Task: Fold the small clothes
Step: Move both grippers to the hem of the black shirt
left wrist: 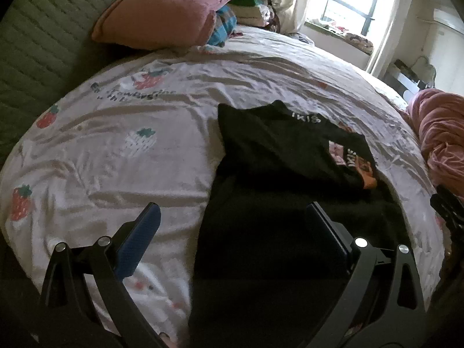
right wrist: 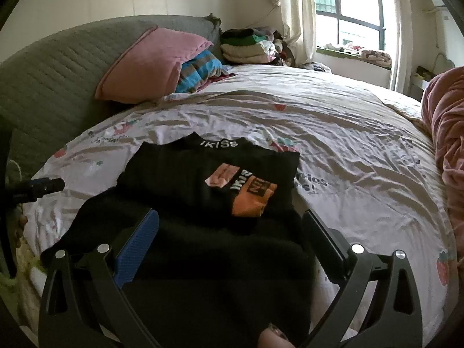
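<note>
- The black top [right wrist: 203,179] lies on the strawberry-print bedsheet [right wrist: 348,150], near the bed edge closest to the cameras, and carries white letters on its collar band [right wrist: 219,143] that read roughly "IKISS".
- A chest patch [right wrist: 246,191] in pink and orange shows more lettering, turned sideways; it looks like "IKIS" again, but the orange block's word is too small to make out.
- On the sheet, dark script beside a strawberry reads something like "strawberries" [left wrist: 136,94], blurred.
- The garment's long axis runs away from the cameras: collar at the far end toward the grey quilted headboard [right wrist: 58,81], hem at the near end. The upper body is folded or doubled over, so the printed panel sits on top of a wider black layer beneath.
- In the left wrist view the top [left wrist: 275,156] lies skewed, its collar pointing up and to the right.
- The left gripper [left wrist: 232,217] has its fingers wide apart, holding nothing; the blue-padded finger [left wrist: 139,240] is over bare sheet and the other over black cloth. Whether either touches cannot be told.
- The right gripper [right wrist: 230,223] is likewise spread wide and empty, straddling the near half of the top, above the black fabric.
- A pink pillow [right wrist: 150,63] leans on the headboard, well apart from the top.
</note>
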Motion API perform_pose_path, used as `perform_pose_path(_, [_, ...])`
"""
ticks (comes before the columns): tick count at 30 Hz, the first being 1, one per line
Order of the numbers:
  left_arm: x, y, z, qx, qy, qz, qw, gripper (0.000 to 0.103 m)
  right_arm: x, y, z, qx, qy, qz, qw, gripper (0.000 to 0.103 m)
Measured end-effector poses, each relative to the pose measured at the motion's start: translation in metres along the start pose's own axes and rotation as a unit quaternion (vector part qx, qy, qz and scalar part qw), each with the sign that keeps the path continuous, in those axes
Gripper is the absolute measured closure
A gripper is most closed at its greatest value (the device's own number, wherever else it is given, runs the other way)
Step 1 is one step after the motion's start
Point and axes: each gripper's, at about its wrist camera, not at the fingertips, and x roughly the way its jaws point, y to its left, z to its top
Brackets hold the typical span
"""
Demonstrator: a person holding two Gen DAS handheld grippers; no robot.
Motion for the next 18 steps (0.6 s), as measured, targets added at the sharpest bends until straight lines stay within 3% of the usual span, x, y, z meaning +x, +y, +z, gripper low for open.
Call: perform_pose_path(18, [-0.002, 0.033, -0.048, -0.017, 0.060, -0.005, 0.9981, 0.010, -0.009, -0.007, -0.034, -0.016, 0.034, -0.010, 0.999, 0.005])
